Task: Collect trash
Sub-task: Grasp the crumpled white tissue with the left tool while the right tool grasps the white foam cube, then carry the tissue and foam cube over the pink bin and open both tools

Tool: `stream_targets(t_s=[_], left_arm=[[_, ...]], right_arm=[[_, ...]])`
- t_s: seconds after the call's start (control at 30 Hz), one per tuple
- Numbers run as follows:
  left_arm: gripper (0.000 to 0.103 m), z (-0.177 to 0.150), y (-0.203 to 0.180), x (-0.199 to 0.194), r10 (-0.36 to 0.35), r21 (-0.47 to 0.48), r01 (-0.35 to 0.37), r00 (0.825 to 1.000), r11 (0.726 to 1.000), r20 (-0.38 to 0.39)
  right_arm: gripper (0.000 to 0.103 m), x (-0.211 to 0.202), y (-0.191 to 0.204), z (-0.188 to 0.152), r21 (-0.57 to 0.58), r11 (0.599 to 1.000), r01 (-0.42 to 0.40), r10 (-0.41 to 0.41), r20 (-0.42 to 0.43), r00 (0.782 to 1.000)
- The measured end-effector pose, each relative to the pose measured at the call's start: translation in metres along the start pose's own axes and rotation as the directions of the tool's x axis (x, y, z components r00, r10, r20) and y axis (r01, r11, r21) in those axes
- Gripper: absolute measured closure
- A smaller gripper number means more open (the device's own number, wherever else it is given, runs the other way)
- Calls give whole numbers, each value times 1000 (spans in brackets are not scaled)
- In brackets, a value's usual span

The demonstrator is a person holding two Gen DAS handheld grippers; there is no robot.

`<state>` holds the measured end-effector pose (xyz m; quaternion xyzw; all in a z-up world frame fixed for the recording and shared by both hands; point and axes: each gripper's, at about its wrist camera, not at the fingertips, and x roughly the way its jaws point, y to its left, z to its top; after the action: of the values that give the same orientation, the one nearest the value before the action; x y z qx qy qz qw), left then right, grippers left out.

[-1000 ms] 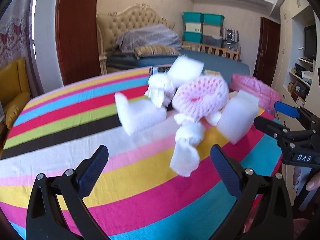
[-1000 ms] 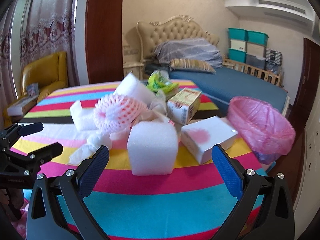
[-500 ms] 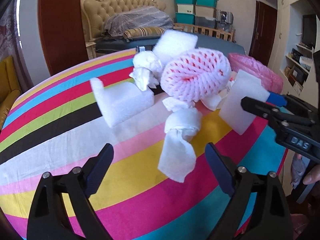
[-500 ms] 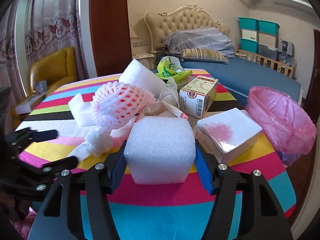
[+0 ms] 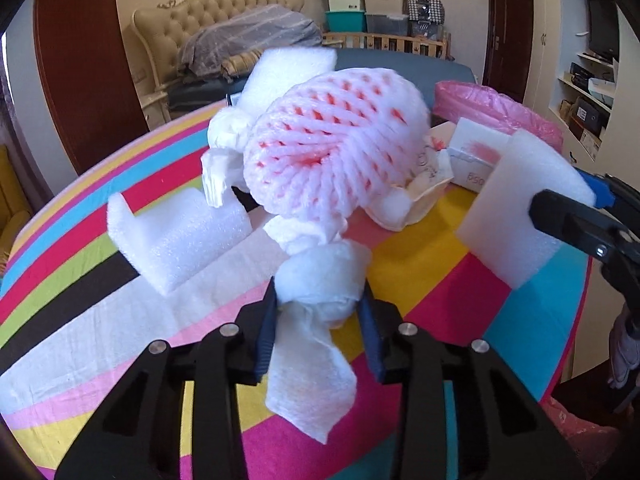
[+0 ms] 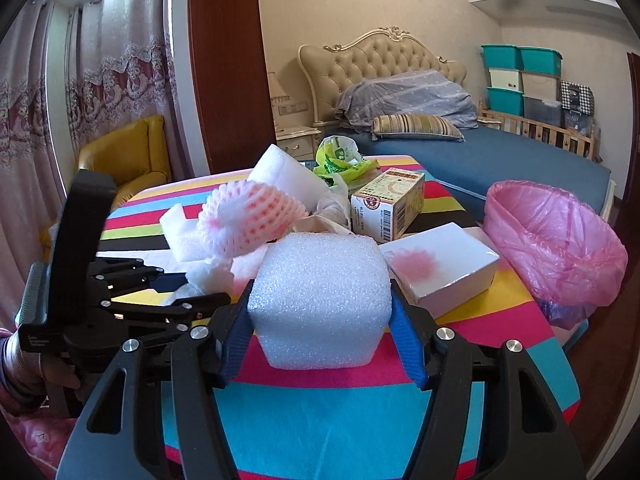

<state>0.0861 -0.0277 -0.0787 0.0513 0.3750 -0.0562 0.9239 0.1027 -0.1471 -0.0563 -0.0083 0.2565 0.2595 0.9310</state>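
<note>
A pile of trash lies on the striped table (image 5: 100,312). My left gripper (image 5: 320,316) is shut on a crumpled white tissue (image 5: 320,280) at the near side of the pile. Behind it sit a pink foam fruit net (image 5: 336,148) and an L-shaped foam piece (image 5: 176,236). My right gripper (image 6: 320,324) is shut on a white foam cube (image 6: 320,296), which also shows in the left wrist view (image 5: 520,208). A bin lined with a pink bag (image 6: 556,240) stands at the table's right edge.
A white box (image 6: 440,268), a printed carton (image 6: 392,208), a green plastic bag (image 6: 340,160) and a foam slab (image 6: 284,172) lie in the pile. A bed (image 6: 480,152) stands behind the table, a yellow armchair (image 6: 128,156) to the left.
Both grippers moved forward and closed: the left one onto the white tissue, the right one onto the foam cube. One second ago both stood open short of the pile.
</note>
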Motion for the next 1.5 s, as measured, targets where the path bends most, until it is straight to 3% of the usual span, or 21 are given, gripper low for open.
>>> stream_targets(t_s=[0.2, 0.47, 0.73, 0.87, 1.03, 1.17, 1.5], left_arm=[[68, -6, -3, -41, -1, -1, 1, 995, 1000, 95], [67, 4, 5, -84, 21, -50, -10, 974, 999, 225], [67, -7, -9, -50, -36, -27, 40, 988, 999, 148], [67, -2, -11, -51, -35, -20, 39, 986, 999, 164], [66, 26, -20, -59, -69, 15, 68, 975, 998, 211], [66, 60, -46, -48, -173, 46, 167, 959, 985, 223], [65, 156, -122, 6, -338, 125, 317, 913, 940, 228]], right_arm=[[43, -15, -6, 2, 19, 1000, 5, -6, 39, 999], [43, -31, -12, 9, 21, 1000, 23, -25, 77, 997], [43, -16, -20, 1, 53, 998, 17, -19, 33, 999], [43, -21, -25, 6, 55, 998, 32, -35, 54, 998], [43, -37, -49, 18, 73, 992, 102, -109, 106, 988], [43, -50, -79, 30, 79, 978, 194, -203, 138, 969], [43, -46, -168, 54, 89, 933, 349, -359, 151, 921]])
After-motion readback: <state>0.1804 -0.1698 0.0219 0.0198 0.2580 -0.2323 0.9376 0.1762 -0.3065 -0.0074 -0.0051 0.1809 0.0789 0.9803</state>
